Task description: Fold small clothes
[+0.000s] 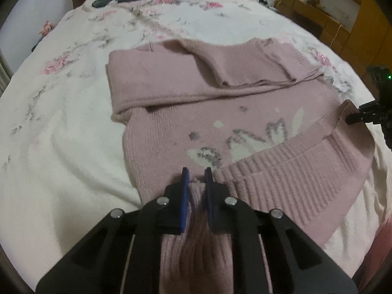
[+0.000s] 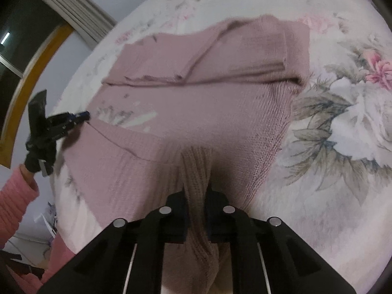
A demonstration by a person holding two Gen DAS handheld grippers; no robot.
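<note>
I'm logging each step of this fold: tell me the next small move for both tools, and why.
Probably carry the hem forward together. The left tool and right tool each pinch the ribbed hem of the pink sweater, whose sleeves already lie folded across the far half, so laying the hem over them would finish the fold.

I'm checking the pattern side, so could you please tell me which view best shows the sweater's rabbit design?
Left wrist: the rabbit design lies central and mostly unobstructed. Right wrist shows only fragments, partly covered by the folded hem.
</note>
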